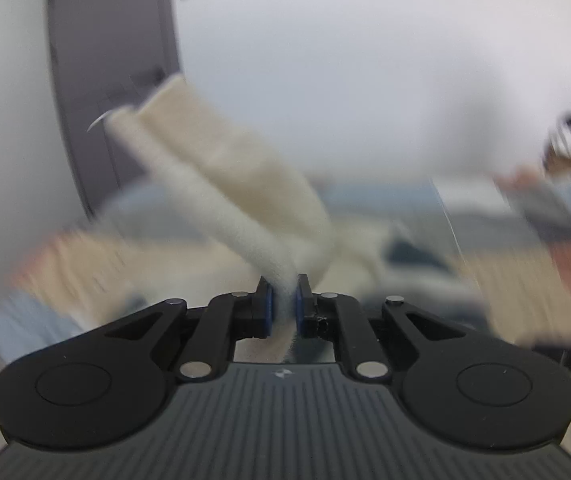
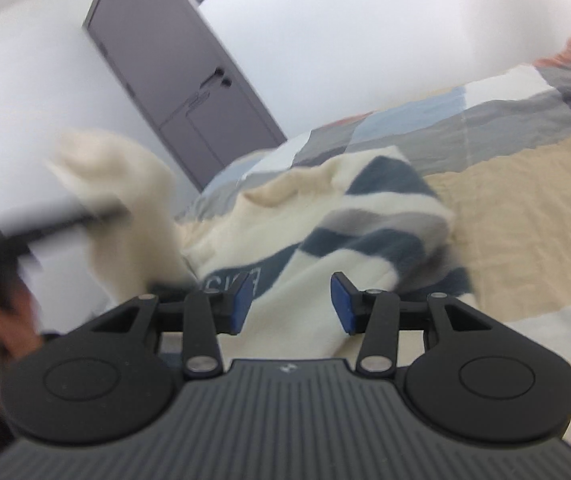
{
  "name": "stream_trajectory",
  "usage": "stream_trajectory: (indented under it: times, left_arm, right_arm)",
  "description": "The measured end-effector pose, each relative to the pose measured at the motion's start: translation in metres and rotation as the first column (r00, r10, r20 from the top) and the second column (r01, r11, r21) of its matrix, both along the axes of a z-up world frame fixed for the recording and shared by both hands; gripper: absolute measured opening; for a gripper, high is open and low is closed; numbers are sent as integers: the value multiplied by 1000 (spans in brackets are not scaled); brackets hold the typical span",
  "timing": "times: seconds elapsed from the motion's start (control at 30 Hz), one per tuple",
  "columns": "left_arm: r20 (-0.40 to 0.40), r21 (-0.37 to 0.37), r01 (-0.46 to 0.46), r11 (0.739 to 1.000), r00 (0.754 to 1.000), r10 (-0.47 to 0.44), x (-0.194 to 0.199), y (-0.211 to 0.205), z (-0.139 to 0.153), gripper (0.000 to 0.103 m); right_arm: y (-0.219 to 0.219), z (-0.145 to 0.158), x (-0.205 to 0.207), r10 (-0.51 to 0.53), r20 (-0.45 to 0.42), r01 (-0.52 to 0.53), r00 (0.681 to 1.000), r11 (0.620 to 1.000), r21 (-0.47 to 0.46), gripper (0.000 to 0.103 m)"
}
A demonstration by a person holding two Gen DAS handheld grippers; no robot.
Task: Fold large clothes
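A cream sweater (image 2: 317, 240) with navy and grey stripes is found rumpled on a patchwork bedspread (image 2: 517, 208). Its cream sleeve (image 1: 221, 184) is pinched in the closed left gripper (image 1: 284, 304). The right gripper (image 2: 292, 300) is parted, holding nothing.

The sweater (image 2: 325, 240) on the bed (image 2: 525, 208) bears pale block letters on a dark band, seen from the right wrist just beyond the right gripper's left pad; they are partly hidden and blurred, and cannot be read with certainty. A small emblem (image 2: 285, 368) on the gripper body is too small to read.
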State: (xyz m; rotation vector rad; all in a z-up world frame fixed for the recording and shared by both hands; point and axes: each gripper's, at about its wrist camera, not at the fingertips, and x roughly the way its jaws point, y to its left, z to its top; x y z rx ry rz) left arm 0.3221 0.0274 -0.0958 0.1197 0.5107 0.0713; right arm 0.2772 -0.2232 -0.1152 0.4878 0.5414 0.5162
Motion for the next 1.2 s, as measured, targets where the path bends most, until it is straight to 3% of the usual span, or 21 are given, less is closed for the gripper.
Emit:
stream_trajectory:
  times: [0.17,0.3,0.43,0.47,0.5,0.57,0.6,0.83,0.97,1.07,1.2]
  left_arm:
    - [-148,-26,11,1000,989,-14,-17,-38,-96,11]
    - [-106,-45,12,999,994,-16,-34,-33,-118,11]
    - [-94,-143,19,990,995,-33,-29,-22,-110,12]
    - [-97,-154,27,988,994,-42,-32,-20,-105,16]
    - [-107,-170,37,985,993,-55,-33,-19,-98,22]
    - [-114,-257,82,963,987,-114,-40,-7,-82,58]
    - [-109,-290,88,953,986,-124,-47,0,-75,61]
    - [-90,-424,17,905,994,-61,-105,52,-33,61]
    - [-132,-484,-83,871,991,21,-128,83,-44,61]
    - [-168,-511,-129,850,985,49,-128,99,-58,61]
    - [-197,-533,-151,833,979,52,-111,111,-76,61]
  right_arm:
    - [-24,-8,-2,-32,-18,33,999,998,56,47]
    - [-27,-14,1,-32,-26,33,999,998,58,47]
    - [-28,-18,2,-26,-32,28,999,998,61,47]
    - [-28,-19,1,-25,-37,28,999,998,63,47]
    - [-27,-21,2,-22,-41,25,999,998,65,47]
    - [-23,-21,1,-14,-40,16,999,998,57,47]
    - [-21,-21,0,-8,-33,10,999,999,47,47]
    - [0,-11,-9,54,12,-54,998,998,17,47]
    - [23,-4,-9,109,11,-108,994,993,-36,49]
    - [34,-5,-8,124,5,-123,992,991,-47,69]
    - [43,-20,5,86,-81,-93,993,992,-87,70]
